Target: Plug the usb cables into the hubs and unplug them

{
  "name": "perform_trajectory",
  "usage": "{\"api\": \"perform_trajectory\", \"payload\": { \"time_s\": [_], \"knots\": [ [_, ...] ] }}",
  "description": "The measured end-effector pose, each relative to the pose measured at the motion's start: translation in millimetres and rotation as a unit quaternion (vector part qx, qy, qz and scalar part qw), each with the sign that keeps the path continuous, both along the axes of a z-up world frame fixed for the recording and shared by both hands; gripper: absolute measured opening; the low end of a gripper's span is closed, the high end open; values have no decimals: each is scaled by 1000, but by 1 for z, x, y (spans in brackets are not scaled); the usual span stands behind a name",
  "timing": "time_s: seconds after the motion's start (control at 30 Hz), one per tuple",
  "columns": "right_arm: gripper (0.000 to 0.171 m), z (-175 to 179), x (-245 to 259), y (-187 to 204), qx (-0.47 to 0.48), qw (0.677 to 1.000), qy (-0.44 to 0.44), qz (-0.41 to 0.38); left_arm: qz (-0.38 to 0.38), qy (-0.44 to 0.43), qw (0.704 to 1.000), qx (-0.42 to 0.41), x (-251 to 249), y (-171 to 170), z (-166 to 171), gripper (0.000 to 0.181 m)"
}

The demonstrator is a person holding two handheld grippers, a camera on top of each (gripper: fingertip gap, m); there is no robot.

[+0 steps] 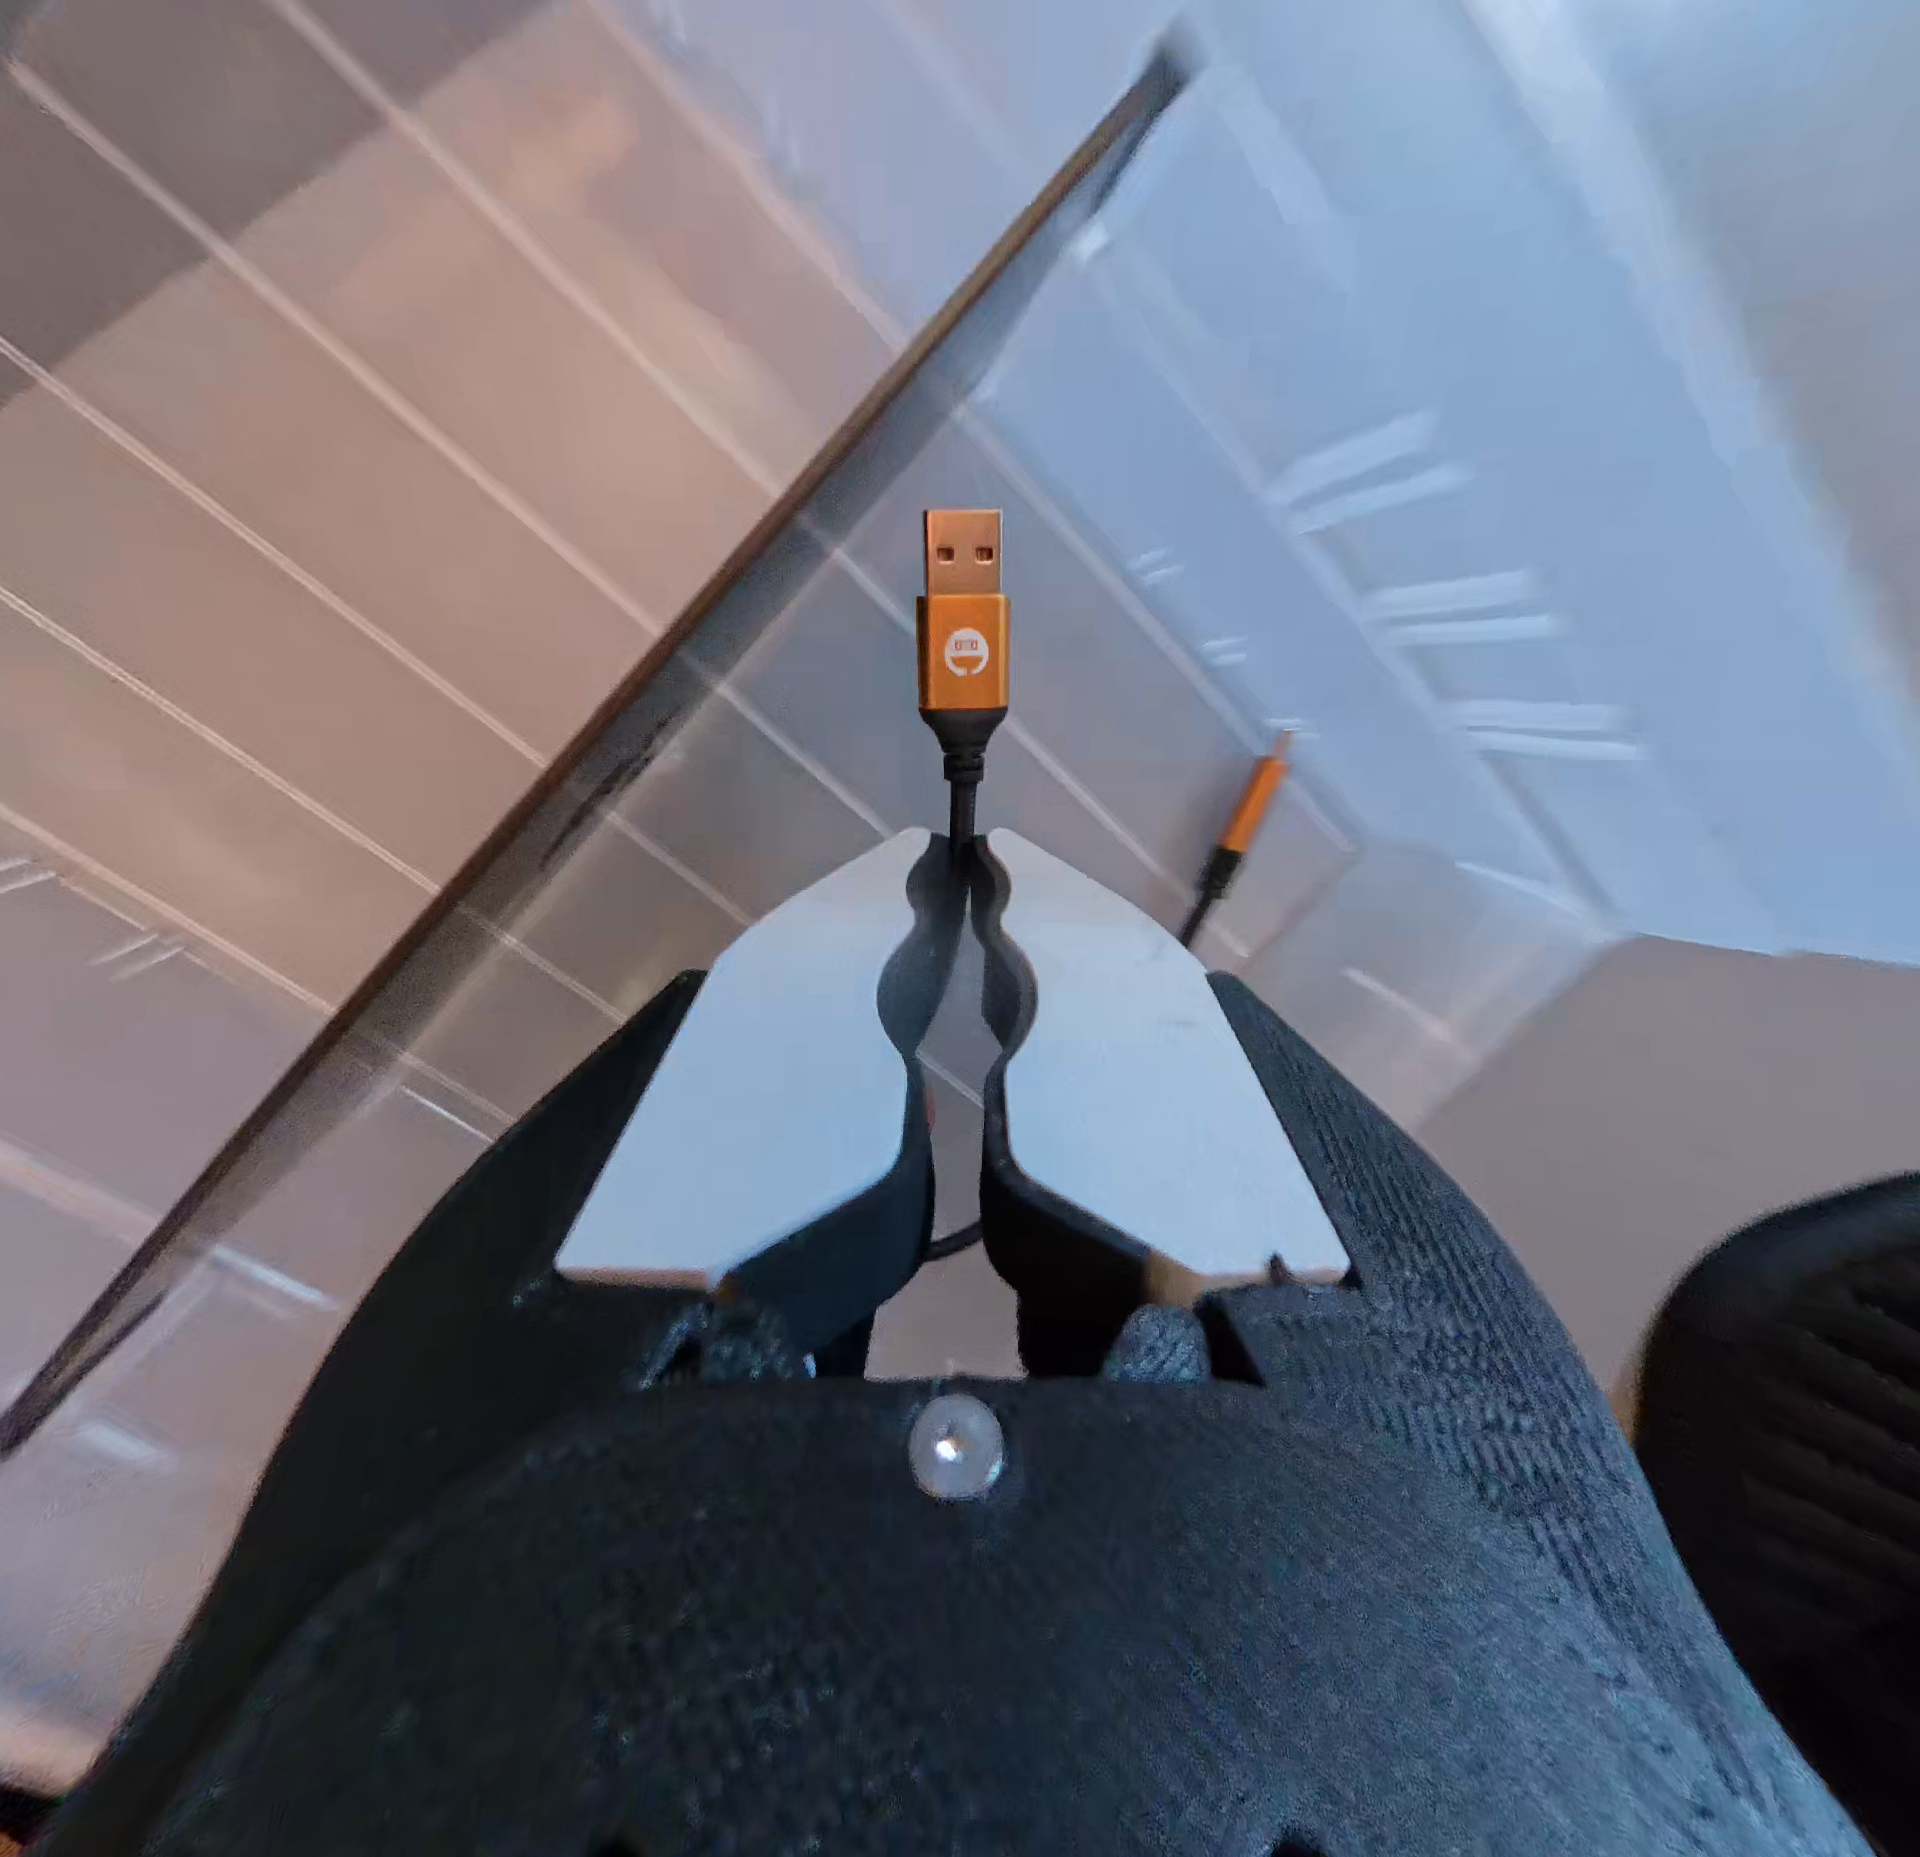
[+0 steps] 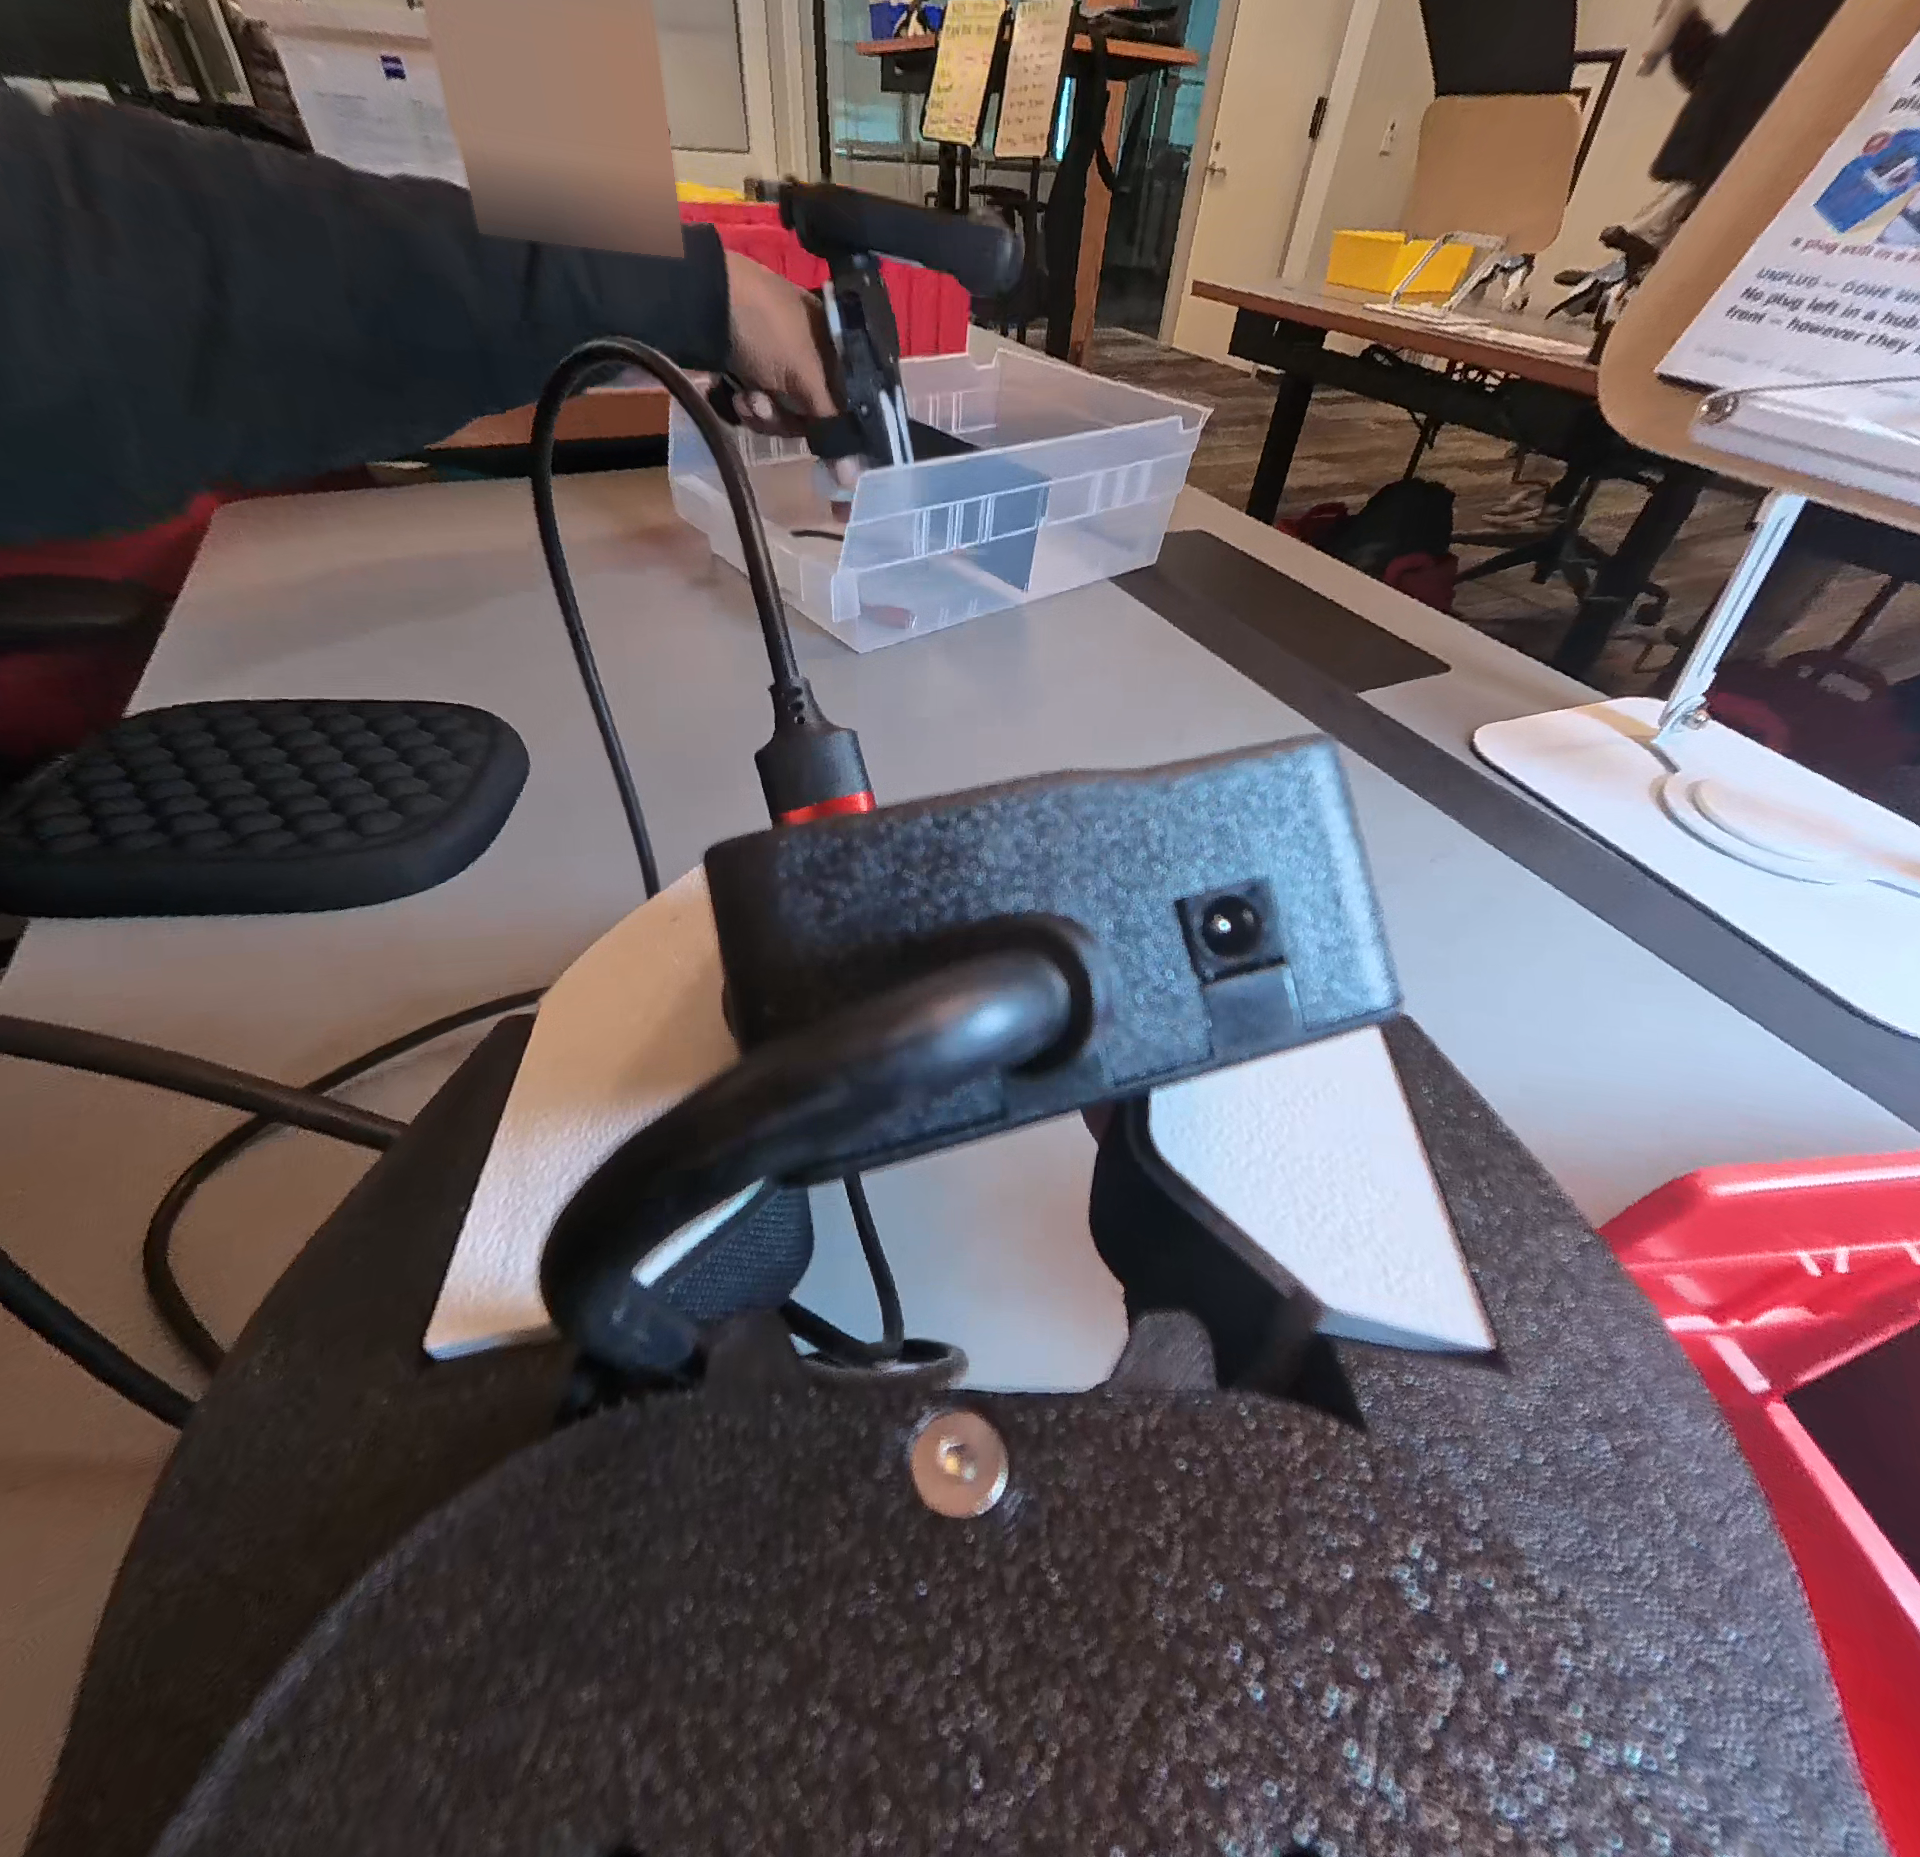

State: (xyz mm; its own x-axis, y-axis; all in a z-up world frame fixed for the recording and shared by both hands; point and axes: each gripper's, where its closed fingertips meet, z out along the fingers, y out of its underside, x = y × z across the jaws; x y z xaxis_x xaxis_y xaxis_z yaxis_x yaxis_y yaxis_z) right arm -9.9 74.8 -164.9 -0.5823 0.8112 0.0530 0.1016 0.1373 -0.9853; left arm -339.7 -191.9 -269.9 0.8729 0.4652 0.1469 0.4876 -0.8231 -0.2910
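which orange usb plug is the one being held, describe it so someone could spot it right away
Start at the clear plastic bin filling the left wrist view, then find the left gripper reaching into it. The held orange USB plug stands straight up from the shut fingertips, pinched by its black cable just below the plug. The other orange plug lies loose on the bin floor to the right, and no gripper touches it.

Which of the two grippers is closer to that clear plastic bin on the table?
Left. The left gripper reaches down into the clear plastic bin, pinching an orange USB cable. The right gripper is apart from it, nearer the camera, gripping a black hub.
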Motion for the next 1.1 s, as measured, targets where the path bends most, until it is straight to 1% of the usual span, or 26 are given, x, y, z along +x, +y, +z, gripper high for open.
{"api": "perform_trajectory", "payload": {
  "time_s": [0.03,0.17,0.23,0.33,0.4,0.43,0.5,0.57,0.67,0.73,0.8,0.87,0.93,1.0,1.1],
  "knots": [
    [66,1,0,0,-2,1000,2,0,-4,7,1000,15,3,3,14,4],
    [66,4,2,0,5,1000,7,0,-39,71,996,47,19,9,84,4],
    [66,6,3,-1,10,1000,15,-2,-68,100,990,68,38,18,124,4],
    [66,10,4,1,16,999,26,-8,-140,123,979,83,87,36,175,4],
    [66,10,3,2,23,999,29,-13,-202,113,969,90,133,50,196,4],
    [66,9,3,2,29,999,28,-15,-238,96,962,93,159,58,199,4],
    [66,5,2,2,47,998,26,-20,-315,60,943,94,209,72,192,4],
    [67,0,0,2,64,997,18,-29,-373,29,920,112,250,88,173,4],
    [67,-9,-3,4,101,994,9,-49,-421,-14,892,163,293,114,133,4],
    [67,-14,-5,6,124,990,4,-62,-432,-28,881,192,307,130,102,4],
    [67,-18,-8,11,138,988,-2,-76,-422,-50,881,208,314,143,72,4],
    [66,-24,-11,18,144,985,-14,-89,-424,-71,880,203,321,149,44,4],
    [66,-30,-13,24,141,985,-26,-95,-427,-87,880,190,328,153,23,4],
    [66,-33,-15,27,127,987,-34,-93,-431,-75,882,173,331,156,7,4],
    [66,-33,-14,28,110,990,-33,-78,-441,-30,881,168,334,162,-5,5]
  ]
}}
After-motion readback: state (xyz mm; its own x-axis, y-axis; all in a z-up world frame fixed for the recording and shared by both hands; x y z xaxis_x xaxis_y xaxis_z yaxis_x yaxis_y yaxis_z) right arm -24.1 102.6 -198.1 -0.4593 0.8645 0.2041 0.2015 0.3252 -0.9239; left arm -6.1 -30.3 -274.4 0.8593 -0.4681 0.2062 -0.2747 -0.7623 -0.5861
